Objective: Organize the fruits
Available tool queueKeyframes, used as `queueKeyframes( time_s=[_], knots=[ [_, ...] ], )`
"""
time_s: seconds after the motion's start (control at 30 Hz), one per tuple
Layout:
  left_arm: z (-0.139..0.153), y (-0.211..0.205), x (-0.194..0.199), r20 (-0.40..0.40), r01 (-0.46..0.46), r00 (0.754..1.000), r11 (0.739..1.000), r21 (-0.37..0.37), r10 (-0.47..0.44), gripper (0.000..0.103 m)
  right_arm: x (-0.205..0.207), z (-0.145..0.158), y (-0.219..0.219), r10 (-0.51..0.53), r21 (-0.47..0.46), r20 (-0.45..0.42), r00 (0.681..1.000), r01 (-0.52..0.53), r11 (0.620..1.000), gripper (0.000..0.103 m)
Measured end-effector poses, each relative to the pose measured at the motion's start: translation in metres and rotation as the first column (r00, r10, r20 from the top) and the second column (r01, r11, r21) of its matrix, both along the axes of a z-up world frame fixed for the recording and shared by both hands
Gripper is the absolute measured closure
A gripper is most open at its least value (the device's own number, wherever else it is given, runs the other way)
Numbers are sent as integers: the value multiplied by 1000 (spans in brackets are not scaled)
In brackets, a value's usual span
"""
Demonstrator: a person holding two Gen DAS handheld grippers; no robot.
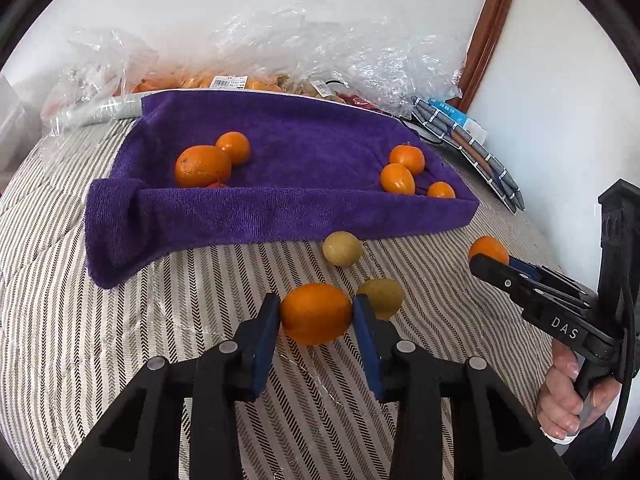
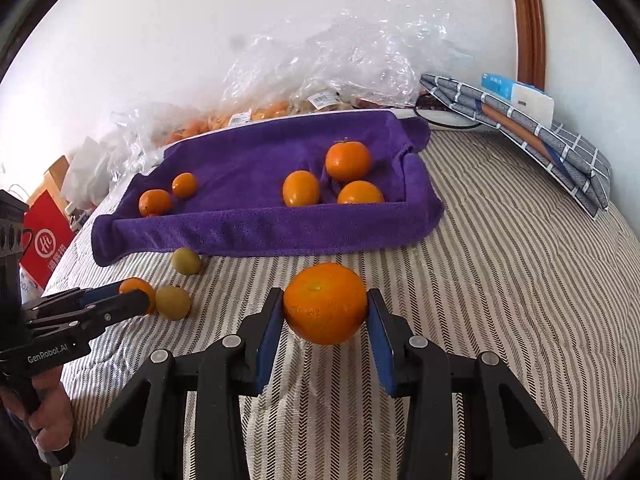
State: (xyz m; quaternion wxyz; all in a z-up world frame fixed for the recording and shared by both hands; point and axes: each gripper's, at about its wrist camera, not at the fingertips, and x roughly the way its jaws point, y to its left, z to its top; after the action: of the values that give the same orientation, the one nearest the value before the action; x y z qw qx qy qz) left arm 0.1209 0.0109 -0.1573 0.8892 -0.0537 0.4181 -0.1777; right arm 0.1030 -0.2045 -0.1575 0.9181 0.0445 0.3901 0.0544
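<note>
My left gripper (image 1: 316, 314) is shut on an orange (image 1: 316, 312) just above the striped bedcover; it also shows in the right wrist view (image 2: 138, 296). My right gripper (image 2: 326, 306) is shut on another orange (image 2: 325, 302), seen in the left wrist view (image 1: 489, 249). Two yellow-green fruits lie on the cover: one (image 1: 342, 248) before the tray, one (image 1: 382, 296) right beside the left gripper. A purple towel-lined tray (image 1: 280, 212) holds several oranges, two at its left (image 1: 202, 166) and three at its right (image 1: 398, 178).
Crumpled clear plastic bags (image 1: 320, 52) with more fruit lie behind the tray against the wall. Folded grey checked cloth (image 2: 552, 140) lies at the right back. A red bag (image 2: 44, 236) stands off the bed's left edge.
</note>
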Motion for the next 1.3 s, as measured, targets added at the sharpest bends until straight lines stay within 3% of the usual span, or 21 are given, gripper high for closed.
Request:
queueKeyframes(
  time_s=[0.37,0.8,1.17,1.3],
  knots=[
    [10,18,-4,54,-90,994,995,-42,92,68,-3,1,-13,-18,82,19,1000,16,997,62],
    [17,43,-3,90,-227,968,970,-93,235,68,-1,8,-26,-46,119,1,999,46,992,62],
    [29,49,0,140,-230,961,969,-91,241,68,29,50,-25,-26,54,99,995,21,998,62],
    [35,45,20,115,-214,969,974,-73,221,68,50,57,-25,-5,59,119,993,-2,998,62]
  ],
)
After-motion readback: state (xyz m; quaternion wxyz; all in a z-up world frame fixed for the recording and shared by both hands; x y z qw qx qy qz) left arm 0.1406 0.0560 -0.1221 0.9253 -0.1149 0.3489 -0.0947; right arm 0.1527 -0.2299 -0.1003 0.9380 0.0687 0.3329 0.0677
